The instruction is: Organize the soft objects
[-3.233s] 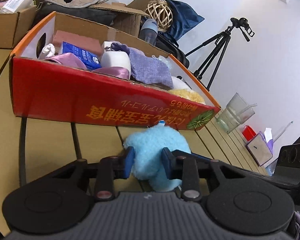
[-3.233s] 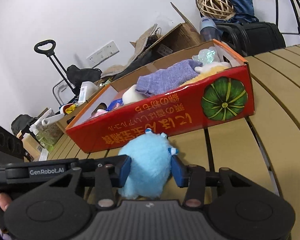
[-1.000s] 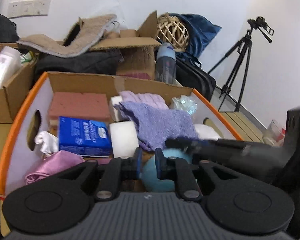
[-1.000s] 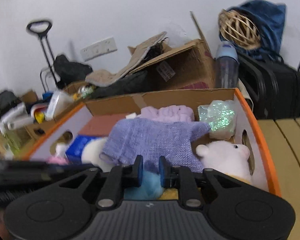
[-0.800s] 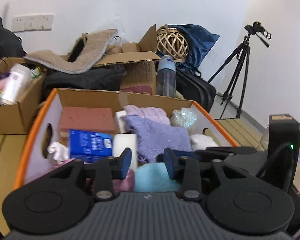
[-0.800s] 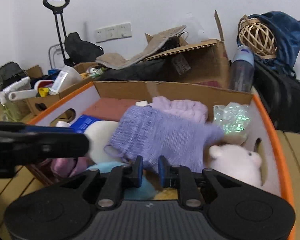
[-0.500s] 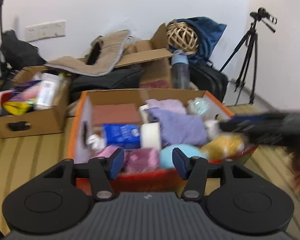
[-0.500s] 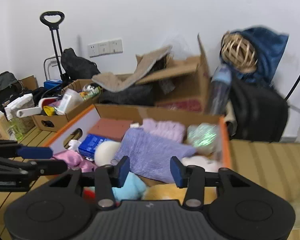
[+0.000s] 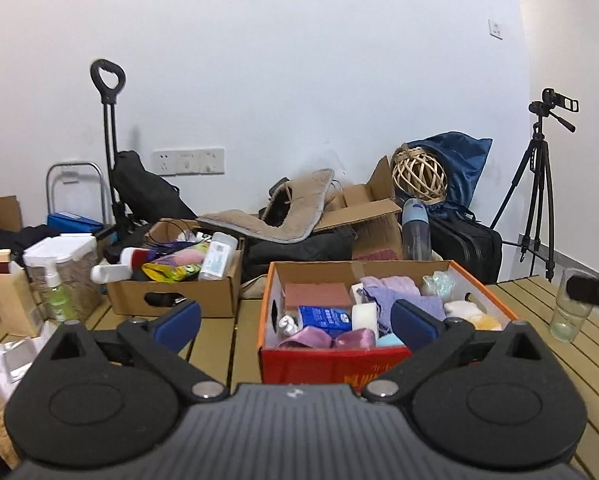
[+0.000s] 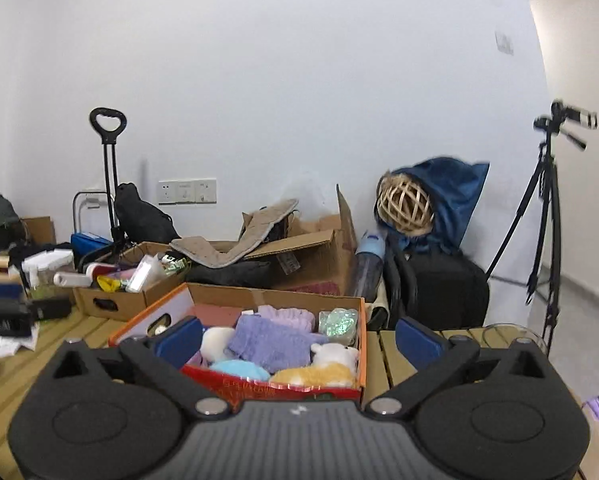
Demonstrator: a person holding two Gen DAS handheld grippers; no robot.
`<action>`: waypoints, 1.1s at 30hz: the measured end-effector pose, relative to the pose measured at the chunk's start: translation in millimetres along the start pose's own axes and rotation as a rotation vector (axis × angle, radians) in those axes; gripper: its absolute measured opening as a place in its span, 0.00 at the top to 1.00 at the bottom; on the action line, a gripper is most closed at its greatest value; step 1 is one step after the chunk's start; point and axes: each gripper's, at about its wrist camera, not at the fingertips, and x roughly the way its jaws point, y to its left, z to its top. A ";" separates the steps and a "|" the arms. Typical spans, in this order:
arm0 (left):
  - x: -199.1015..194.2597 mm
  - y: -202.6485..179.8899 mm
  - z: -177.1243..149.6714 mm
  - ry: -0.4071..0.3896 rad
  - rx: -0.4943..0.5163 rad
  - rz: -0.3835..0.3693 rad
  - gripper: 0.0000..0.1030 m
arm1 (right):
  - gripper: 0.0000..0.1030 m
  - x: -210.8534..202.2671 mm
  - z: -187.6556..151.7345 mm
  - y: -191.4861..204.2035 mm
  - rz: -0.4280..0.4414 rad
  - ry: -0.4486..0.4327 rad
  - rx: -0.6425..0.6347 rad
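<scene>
A red and orange cardboard box (image 9: 331, 362) stands on the slatted wooden table; it also shows in the right wrist view (image 10: 361, 344). It holds soft things: a light blue plush (image 10: 239, 369), a purple knit cloth (image 10: 271, 340), a white plush (image 10: 335, 354), a yellow plush (image 10: 311, 376), pink satin cloth (image 9: 319, 337), a blue packet (image 9: 324, 317). My left gripper (image 9: 295, 326) is open and empty, back from the box. My right gripper (image 10: 297, 340) is open and empty, also back from the box.
A brown cardboard box (image 9: 175, 298) of bottles stands left of the red box. Spray bottles and a plastic tub (image 9: 59, 268) stand at the far left. A clear glass (image 9: 569, 306) stands at the right. Bags, a tripod (image 9: 539, 200) and a trolley stand behind the table.
Both grippers let go of the light blue plush inside the red box, opened wide and drew back and up from the box.
</scene>
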 end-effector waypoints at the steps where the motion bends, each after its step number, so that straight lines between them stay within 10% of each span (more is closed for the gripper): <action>1: -7.3 -0.7 -2.1 0.001 0.006 -0.009 0.00 | 0.00 -5.1 -4.6 2.9 0.002 -0.007 -0.010; 16: -229.7 2.9 -44.5 -0.089 -0.014 0.029 0.00 | 0.00 -210.7 -38.5 42.5 -0.063 -0.120 0.011; 33: -496.1 -28.0 -205.2 -0.133 0.009 -0.024 0.00 | 0.00 -482.7 -191.1 111.7 0.048 -0.130 0.022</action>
